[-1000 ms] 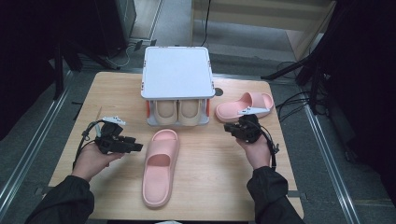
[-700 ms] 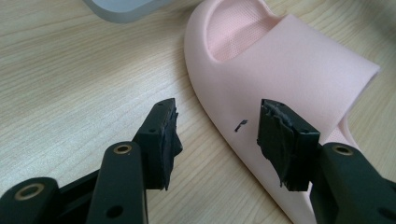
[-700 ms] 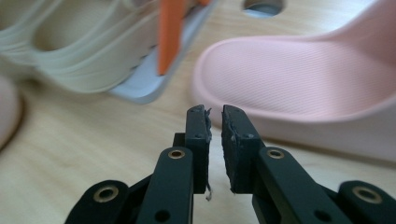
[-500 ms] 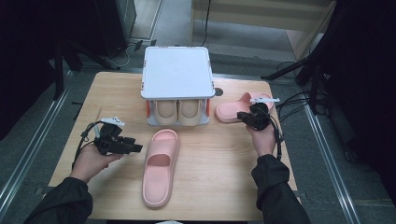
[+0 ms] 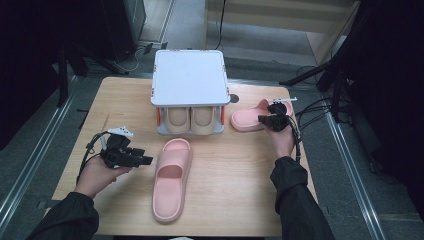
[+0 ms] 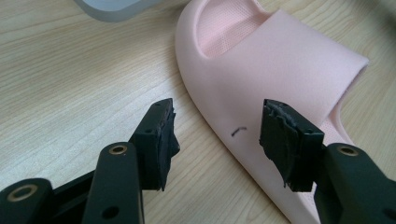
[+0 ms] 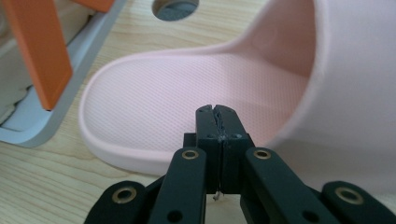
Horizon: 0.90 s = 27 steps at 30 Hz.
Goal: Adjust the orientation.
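Pink slipper point(image 6: 280, 65): small dark mark on side, unreadable.

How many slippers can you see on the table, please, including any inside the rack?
4. One pink slipper lies in the middle of the table, another pink slipper lies right of the rack, and two beige slippers sit side by side under its lid. More may be hidden inside.
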Each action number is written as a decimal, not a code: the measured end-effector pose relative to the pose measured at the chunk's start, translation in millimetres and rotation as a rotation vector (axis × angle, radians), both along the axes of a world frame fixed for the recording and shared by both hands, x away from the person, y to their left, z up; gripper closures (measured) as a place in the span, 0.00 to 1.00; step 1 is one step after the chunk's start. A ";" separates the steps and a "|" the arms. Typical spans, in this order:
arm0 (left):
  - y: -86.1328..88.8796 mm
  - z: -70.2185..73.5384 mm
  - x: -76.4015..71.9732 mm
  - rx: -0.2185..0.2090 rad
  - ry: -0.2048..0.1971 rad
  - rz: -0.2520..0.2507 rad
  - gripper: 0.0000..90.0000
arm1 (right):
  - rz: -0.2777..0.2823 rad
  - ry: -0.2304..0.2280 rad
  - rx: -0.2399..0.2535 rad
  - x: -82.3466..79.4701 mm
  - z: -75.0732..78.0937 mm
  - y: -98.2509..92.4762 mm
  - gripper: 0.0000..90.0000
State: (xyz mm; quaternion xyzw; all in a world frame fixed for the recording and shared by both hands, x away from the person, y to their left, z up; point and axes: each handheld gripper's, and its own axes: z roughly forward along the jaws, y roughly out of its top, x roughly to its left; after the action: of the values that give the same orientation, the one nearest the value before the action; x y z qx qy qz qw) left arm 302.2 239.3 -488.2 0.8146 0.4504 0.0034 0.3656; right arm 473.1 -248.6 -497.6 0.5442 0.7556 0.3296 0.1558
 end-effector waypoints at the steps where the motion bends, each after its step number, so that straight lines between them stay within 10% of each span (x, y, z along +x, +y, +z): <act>1: 0.3 -0.3 0.0 -0.001 0.001 0.005 0.49 | -0.007 0.008 0.006 0.3 -1.4 -1.3 1.00; 27: 13.2 -2.1 13.3 0.020 0.025 0.041 0.47 | -0.036 0.028 0.036 -18.2 4.0 -29.9 0.98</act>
State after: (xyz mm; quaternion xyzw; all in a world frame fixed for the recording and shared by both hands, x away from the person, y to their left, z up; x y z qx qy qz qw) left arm 315.5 252.5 -490.3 0.8087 0.4715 0.0053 0.3516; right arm 454.9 -278.5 -493.6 0.5650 0.7417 0.3327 0.1414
